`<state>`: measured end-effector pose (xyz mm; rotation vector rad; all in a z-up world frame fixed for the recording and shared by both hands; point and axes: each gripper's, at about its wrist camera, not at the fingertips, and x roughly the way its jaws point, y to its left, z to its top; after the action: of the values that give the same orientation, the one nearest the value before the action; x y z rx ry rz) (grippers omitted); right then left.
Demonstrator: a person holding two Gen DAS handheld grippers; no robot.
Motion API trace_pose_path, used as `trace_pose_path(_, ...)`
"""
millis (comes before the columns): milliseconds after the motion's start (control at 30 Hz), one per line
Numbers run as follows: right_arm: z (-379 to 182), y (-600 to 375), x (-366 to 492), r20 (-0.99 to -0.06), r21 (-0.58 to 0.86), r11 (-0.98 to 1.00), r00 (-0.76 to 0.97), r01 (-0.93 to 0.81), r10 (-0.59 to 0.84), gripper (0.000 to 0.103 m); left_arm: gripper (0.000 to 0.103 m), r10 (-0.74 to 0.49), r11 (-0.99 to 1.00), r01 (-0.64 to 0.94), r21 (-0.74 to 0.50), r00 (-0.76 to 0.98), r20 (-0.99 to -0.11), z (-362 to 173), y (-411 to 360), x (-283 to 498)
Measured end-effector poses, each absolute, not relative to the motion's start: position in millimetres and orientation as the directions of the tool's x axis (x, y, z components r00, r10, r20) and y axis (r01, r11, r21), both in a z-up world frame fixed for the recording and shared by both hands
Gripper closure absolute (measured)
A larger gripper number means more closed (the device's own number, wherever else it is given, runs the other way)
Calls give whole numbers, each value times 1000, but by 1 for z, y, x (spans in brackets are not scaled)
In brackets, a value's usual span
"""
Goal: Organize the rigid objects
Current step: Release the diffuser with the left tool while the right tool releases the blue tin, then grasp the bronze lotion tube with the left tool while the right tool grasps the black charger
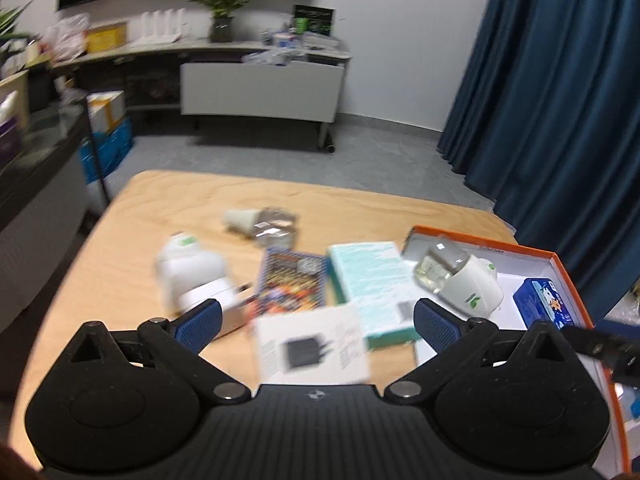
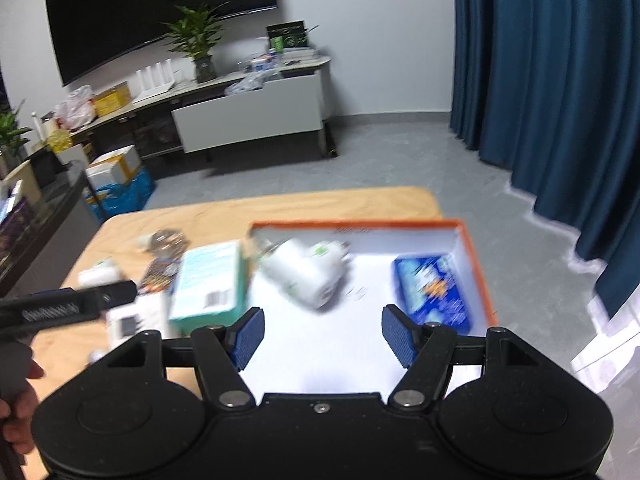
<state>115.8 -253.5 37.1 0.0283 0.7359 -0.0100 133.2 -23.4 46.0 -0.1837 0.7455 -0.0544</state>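
An orange-rimmed white box (image 1: 560, 258) (image 2: 476, 264) stands at the table's right. In it lie a white plug-in device with a clear bottle (image 1: 460, 276) (image 2: 308, 276) and a blue carton (image 1: 546, 300) (image 2: 432, 294). Left of the box lie a teal box (image 1: 372, 284) (image 2: 210, 280), a white charger box (image 1: 312, 346) (image 2: 132, 320), a colourful card pack (image 1: 292, 280), a second white device (image 1: 192, 272) and a clear-wrapped item (image 1: 264, 222). My left gripper (image 1: 316, 322) is open above the charger box, empty. My right gripper (image 2: 323, 336) is open over the orange box, empty.
The wooden table (image 1: 168, 200) has a rounded far edge. Beyond it are grey floor, a white desk (image 1: 260, 84) with clutter and a plant, cartons at the left, and a blue curtain (image 1: 560, 80) on the right.
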Motion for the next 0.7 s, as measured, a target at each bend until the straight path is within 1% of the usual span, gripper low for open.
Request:
trace_pose_path(67,34,-243,105,-678,24,1000,735,-7,21,24,0,-94,983,-39,-180,736,-670,53,-9,118)
trace_pose_path(200,26,-224,87,-689,58,998,722,-37,67,24,0,-24,989,-79,-121,736,-676,53,19,89)
trace_pose_path(333,17,-202,74,-704,65,995,703,-71,96,24,0,7,987,-115,-111,724,-690,45,39,69)
trace_pose_path(533,13,-181,60,-711,58,991,692,-121,126,24,0,-18,985,-110,-134,703,-711,30,44,64)
trace_pose_path(700,14,-181,56,-710,57,991,693,-120,125,24,0,-26,995,-55,-89,695,-718,10,23,75)
